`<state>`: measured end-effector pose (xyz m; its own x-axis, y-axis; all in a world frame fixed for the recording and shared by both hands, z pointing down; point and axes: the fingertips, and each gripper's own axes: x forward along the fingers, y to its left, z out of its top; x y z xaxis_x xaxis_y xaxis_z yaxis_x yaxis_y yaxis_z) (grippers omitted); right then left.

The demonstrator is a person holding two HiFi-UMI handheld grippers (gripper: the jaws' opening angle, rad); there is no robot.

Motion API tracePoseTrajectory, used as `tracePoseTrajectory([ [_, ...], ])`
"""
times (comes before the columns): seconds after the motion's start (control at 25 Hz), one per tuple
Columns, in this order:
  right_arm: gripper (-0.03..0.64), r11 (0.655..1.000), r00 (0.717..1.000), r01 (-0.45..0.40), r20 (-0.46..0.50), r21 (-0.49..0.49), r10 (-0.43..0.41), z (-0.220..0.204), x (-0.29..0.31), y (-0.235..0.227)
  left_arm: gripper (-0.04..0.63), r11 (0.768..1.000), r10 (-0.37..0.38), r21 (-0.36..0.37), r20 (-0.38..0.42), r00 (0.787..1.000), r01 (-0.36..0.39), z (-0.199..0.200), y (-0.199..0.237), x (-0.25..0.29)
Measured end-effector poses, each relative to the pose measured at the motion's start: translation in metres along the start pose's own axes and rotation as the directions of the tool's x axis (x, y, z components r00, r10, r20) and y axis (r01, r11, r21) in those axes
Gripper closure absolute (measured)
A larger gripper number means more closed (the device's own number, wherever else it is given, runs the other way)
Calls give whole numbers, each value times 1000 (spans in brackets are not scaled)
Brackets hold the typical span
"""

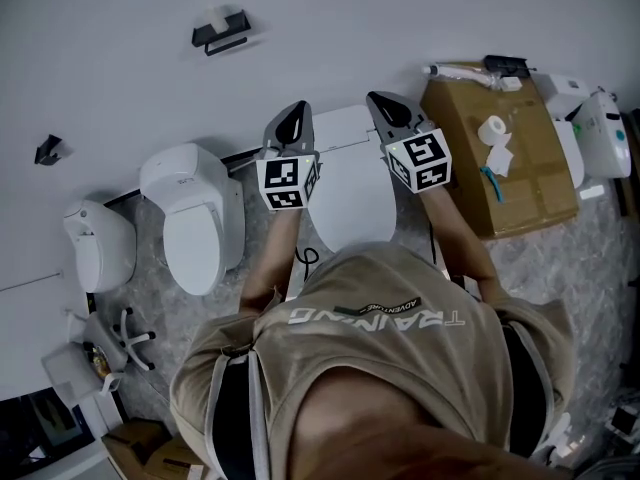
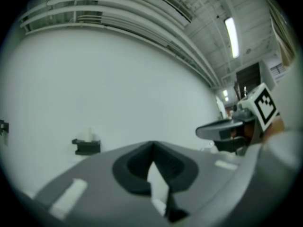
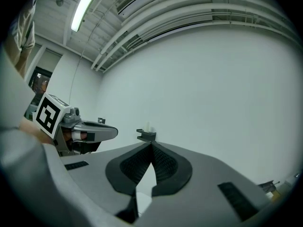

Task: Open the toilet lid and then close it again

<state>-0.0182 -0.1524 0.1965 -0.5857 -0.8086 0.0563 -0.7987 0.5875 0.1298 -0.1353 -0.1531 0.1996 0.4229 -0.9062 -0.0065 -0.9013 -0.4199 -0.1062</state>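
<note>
In the head view a white toilet (image 1: 350,193) stands against the wall straight ahead, its lid lying flat and closed as far as I can tell. Both grippers are held up above it and point at the wall, touching nothing. My left gripper (image 1: 291,120) is over the toilet's left edge and my right gripper (image 1: 392,110) over its right edge. In the left gripper view the left gripper (image 2: 152,145) has its tips together and nothing between them. The right gripper (image 3: 151,144) looks the same in its own view. The toilet does not show in either gripper view.
Two more white toilets (image 1: 195,213) (image 1: 98,243) stand to the left. A black paper holder (image 1: 220,30) hangs on the wall. A cardboard box (image 1: 500,158) with a tissue roll stands to the right, with white fixtures (image 1: 600,133) beyond it. Clutter lies on the floor at bottom left.
</note>
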Motion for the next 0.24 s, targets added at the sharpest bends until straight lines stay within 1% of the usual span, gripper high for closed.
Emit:
tracePoseTrajectory([
  [0.24,607,1000,1000,-18,-10,2,18,-13,12,-1,592,1000,-23,-16,-12,1000,23,-13,-4,14],
])
